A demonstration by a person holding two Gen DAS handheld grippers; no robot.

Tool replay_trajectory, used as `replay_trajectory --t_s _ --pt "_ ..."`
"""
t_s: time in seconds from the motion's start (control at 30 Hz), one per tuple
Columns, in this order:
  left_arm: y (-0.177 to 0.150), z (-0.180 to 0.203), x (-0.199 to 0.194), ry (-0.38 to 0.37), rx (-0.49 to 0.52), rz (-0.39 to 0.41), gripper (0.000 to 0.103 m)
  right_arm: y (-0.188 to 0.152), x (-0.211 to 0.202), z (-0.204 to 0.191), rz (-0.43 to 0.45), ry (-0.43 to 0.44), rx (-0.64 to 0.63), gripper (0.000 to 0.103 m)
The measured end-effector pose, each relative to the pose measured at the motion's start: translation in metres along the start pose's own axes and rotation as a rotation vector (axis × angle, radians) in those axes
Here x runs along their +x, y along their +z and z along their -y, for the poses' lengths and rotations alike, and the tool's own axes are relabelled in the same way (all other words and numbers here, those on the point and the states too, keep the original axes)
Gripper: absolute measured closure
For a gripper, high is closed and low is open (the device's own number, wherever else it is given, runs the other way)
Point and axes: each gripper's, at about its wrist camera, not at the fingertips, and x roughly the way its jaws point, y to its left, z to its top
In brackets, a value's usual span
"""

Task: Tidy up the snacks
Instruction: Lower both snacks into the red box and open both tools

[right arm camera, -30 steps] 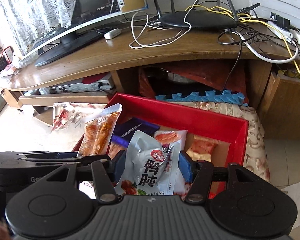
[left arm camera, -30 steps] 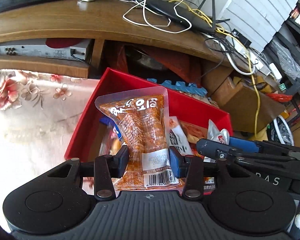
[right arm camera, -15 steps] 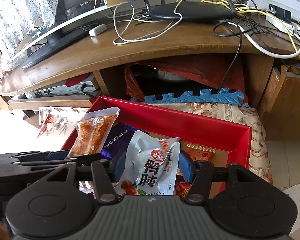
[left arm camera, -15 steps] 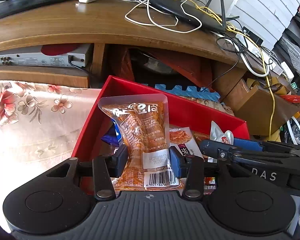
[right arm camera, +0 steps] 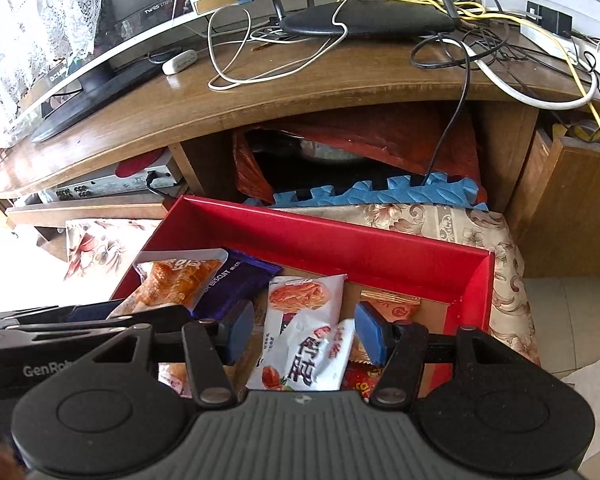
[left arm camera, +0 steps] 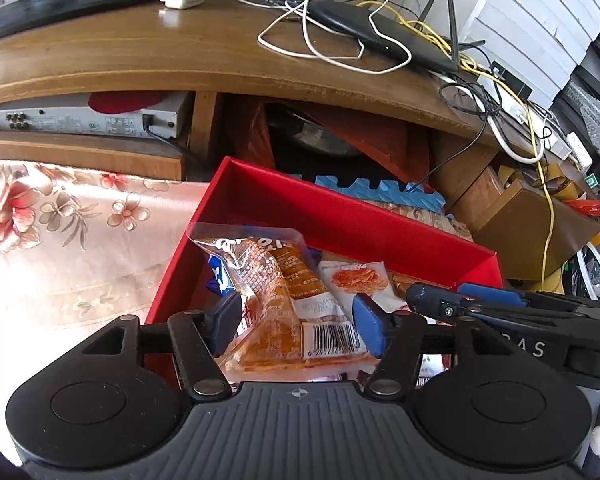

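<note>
A red box (left arm camera: 340, 216) (right arm camera: 340, 240) holds several snack packets. My left gripper (left arm camera: 296, 320) is open over its near left part; an orange snack packet (left arm camera: 276, 280) lies loose between the fingers, tipped over in the box. It also shows in the right wrist view (right arm camera: 176, 280). My right gripper (right arm camera: 304, 332) is open over the box's middle; a silver-white packet with red print (right arm camera: 312, 356) lies below it, released. A purple biscuit packet (right arm camera: 236, 284) and a white noodle-picture packet (right arm camera: 300, 296) lie in the box too.
The box sits on a floral cloth (left arm camera: 68, 232) in front of a wooden TV desk (right arm camera: 300, 76) with a router (right arm camera: 364, 22), cables and a monitor (right arm camera: 100, 52). A blue foam mat (right arm camera: 380, 192) lies behind the box. A brown cabinet (right arm camera: 572, 184) stands at right.
Both grippers opened and let go of their packets. The orange packet tipped down into the box; the silver-white packet dropped flat among the others. Both grippers moved closer to the box.
</note>
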Motion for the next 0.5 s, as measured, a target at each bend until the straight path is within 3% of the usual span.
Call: replay_trajectory --t_s 0.5 --pt "0.0 -0.003 -0.013 -0.011 -0.021 0.019 0.027 -0.004 -0.013 -0.004 0.01 0.012 0.002 0.048"
